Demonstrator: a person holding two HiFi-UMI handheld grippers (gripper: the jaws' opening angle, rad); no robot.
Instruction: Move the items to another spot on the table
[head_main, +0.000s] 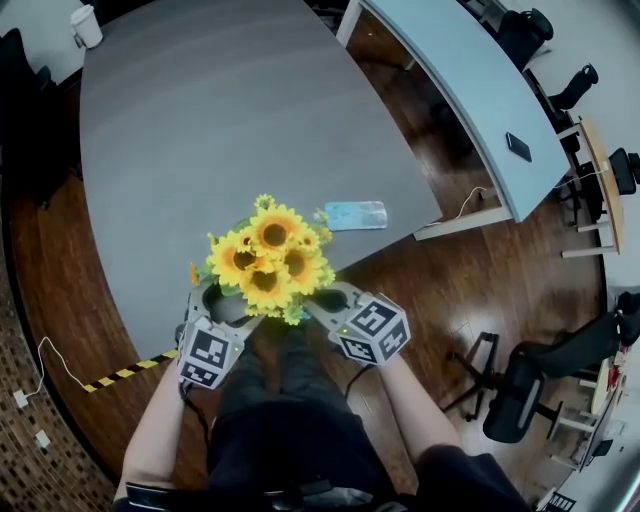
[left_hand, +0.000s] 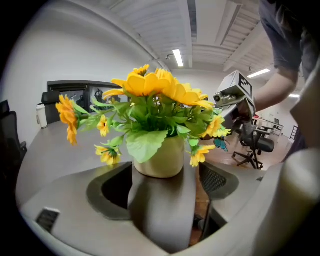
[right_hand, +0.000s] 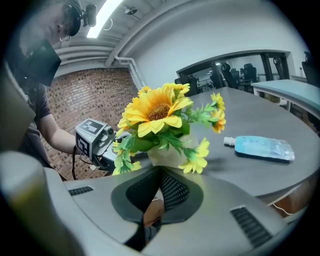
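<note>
Table (head_main: 200, 120): a wide grey top with a curved edge. Everything to be moved stands on its near part, close to the person.

Flower pot (left_hand: 160, 157): a short, pale yellow-green pot, upright, close to the table's near edge. It is packed with sunflowers (head_main: 268, 262) and green leaves that spread wider than the pot and hide it from above. Its long axis is vertical. The body looks smooth and round, so I judge that a grip low on the wall, under the leaves, would suit it.

Left claw (left_hand: 162, 200): jaws spread wide and holding nothing. The pot stands straight ahead, centred on the gap and just past the jaw tips, and neither pad touches it. This claw is the nearer and better lined up. A short push forward would probably bring the pot between the pads.

Right claw (right_hand: 161, 190): jaws pressed together with nothing between them. It sits just beside the pot on the opposite side, with blooms hanging over its tips. It would have to open before it could help.

Pouch (right_hand: 262, 148): a flat, light blue packet with a white spout, lying on the table to the right of the pot and apart from it. Neither claw is on it.

Cup (head_main: 86, 26): white, at the table's far left corner, well apart from the rest.
</note>
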